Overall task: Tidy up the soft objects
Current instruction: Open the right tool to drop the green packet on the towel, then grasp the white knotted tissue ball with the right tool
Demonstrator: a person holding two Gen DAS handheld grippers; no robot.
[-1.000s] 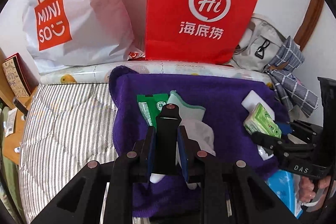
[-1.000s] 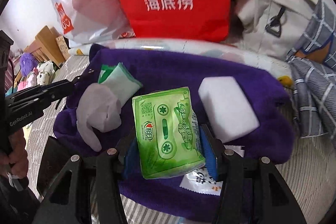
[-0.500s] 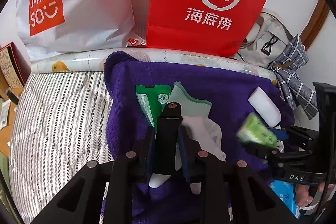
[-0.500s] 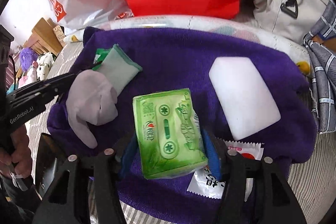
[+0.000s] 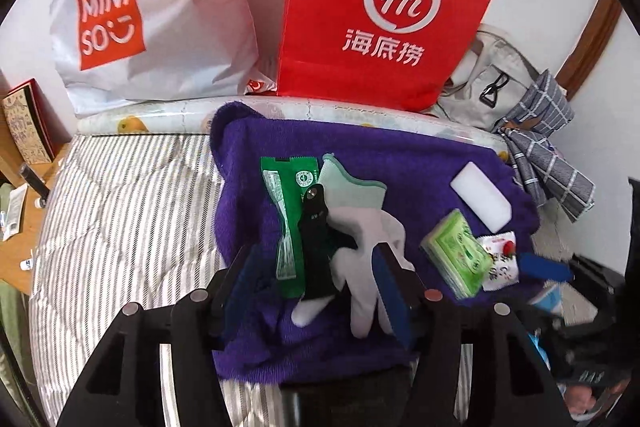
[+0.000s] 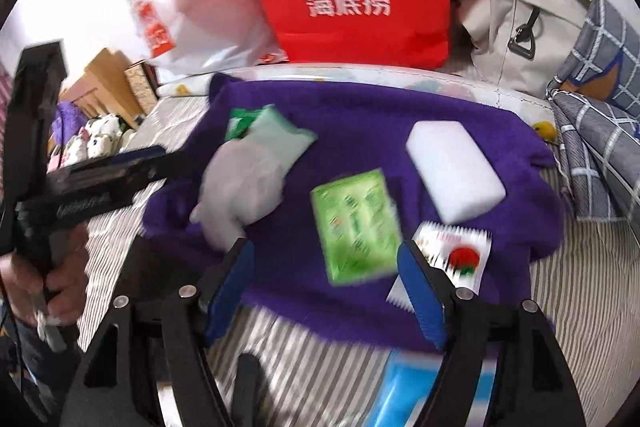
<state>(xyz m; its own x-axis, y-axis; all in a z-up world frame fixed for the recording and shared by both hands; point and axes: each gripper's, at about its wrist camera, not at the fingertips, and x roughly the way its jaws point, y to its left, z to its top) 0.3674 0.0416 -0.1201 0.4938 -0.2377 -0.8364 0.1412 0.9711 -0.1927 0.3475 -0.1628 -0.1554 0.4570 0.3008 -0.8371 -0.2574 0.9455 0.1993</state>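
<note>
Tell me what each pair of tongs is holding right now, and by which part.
Nothing. Both the left tongs and right tongs are open; the green tissue pack lies free on the purple towel.

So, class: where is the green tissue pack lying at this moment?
In both wrist views, the green tissue pack lies on the purple towel, between the white glove and the white sponge, just ahead of the open right gripper.

Purple terry towel (image 5: 400, 163) centre frame on grey-white striped mattress (image 5: 120, 211); bright green tissue pack (image 6: 356, 227), white foam block (image 6: 454, 167), pale grey glove (image 5: 360, 247), cuff probably mint. Red paper bag (image 5: 384, 3) up top.
</note>
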